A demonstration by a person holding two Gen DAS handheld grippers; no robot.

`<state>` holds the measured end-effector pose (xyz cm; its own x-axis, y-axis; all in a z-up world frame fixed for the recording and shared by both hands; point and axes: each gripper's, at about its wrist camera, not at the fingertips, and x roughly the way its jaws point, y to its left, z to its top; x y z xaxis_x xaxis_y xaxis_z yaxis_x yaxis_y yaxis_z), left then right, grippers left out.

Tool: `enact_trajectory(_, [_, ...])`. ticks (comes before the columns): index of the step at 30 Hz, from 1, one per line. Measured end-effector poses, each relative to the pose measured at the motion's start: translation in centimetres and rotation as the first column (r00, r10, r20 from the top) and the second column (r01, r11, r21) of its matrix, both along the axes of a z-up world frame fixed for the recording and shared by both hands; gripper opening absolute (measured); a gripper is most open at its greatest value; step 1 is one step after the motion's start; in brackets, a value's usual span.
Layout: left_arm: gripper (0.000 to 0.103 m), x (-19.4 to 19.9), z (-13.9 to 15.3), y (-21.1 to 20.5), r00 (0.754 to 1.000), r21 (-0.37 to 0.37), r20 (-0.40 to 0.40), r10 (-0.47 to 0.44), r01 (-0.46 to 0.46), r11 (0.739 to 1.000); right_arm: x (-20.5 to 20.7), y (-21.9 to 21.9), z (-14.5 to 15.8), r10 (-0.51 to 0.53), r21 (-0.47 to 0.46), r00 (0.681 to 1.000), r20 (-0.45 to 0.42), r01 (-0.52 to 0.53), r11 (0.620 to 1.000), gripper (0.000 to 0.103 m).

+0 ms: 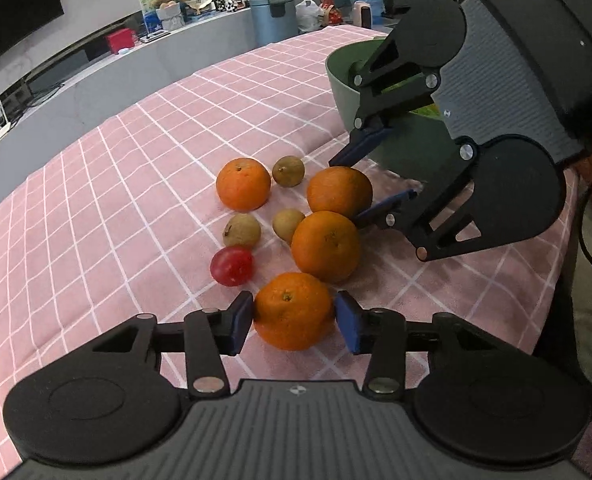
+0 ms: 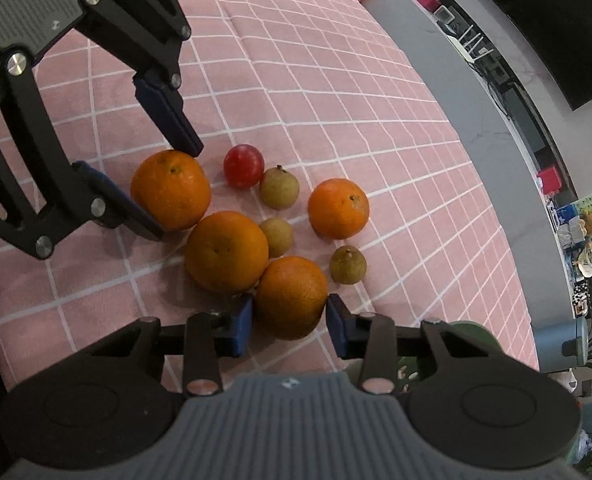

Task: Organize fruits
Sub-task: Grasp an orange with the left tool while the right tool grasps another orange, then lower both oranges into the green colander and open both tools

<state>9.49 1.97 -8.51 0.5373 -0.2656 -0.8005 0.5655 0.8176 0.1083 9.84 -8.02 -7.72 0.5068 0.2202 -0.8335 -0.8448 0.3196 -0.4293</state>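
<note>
- Resting on a counter (image 1: 108, 184) under pink checked cloth: four oranges, three small brown fruits, one red fruit, all in one loose cluster.
- Landmark: middle orange (image 1: 325, 246), largest in the cluster.
- Left gripper (image 1: 294, 316): jaws narrowed onto near orange (image 1: 292, 310), blue pads touching both its sides; fruit sits on the cloth just beside the middle orange, on the left camera's side.
- Right gripper (image 2: 289, 314): jaws narrowed onto far orange (image 2: 290, 296), pads against both flanks; this fruit touches the middle orange on the opposite side.
- No earlier view given; cannot tell if either orange is lifted.
- Fourth orange (image 1: 243, 184) lies apart from the middle orange, ungripped.
- Red fruit (image 1: 232, 265) near the middle orange, beside a brown fruit (image 1: 242, 230); another brown fruit (image 1: 288, 222) touches the middle orange; third brown fruit (image 1: 288, 171) farther off.
- Green bowl (image 1: 337, 80) beyond the cluster, behind the right gripper, partly hidden.
</note>
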Motion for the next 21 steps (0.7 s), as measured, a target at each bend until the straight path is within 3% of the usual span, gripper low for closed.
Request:
enact_trajectory(3, [0.049,-0.1,0.6,0.0,0.999,0.003,0.010,0.031,-0.031,1.000,-0.2,-0.1,0.3,-0.014,0.007,1.000,0.015,0.014,1.000,0.035])
enact_trajectory(10, [0.049,-0.8,3.4,0.3,0.989,-0.066,0.035,0.144,-0.142,0.988,-1.0,-1.3,2.8,-0.088,0.084,0.994,0.062,0.083,0.993,0.035])
enact_trajectory(16, [0.049,-1.7,7.4,0.4,0.964,-0.198,0.040,0.262,-0.249,0.948,-2.0,-3.1,5.9,-0.170,0.195,0.983,0.064,0.155,0.969,0.035])
enact_trajectory(21, [0.049,-2.1,10.2,-1.1,0.955,-0.286,0.027,0.296,-0.276,0.917,-2.7,-5.6,8.4,-0.244,0.290,0.970,0.019,0.228,0.929,0.035])
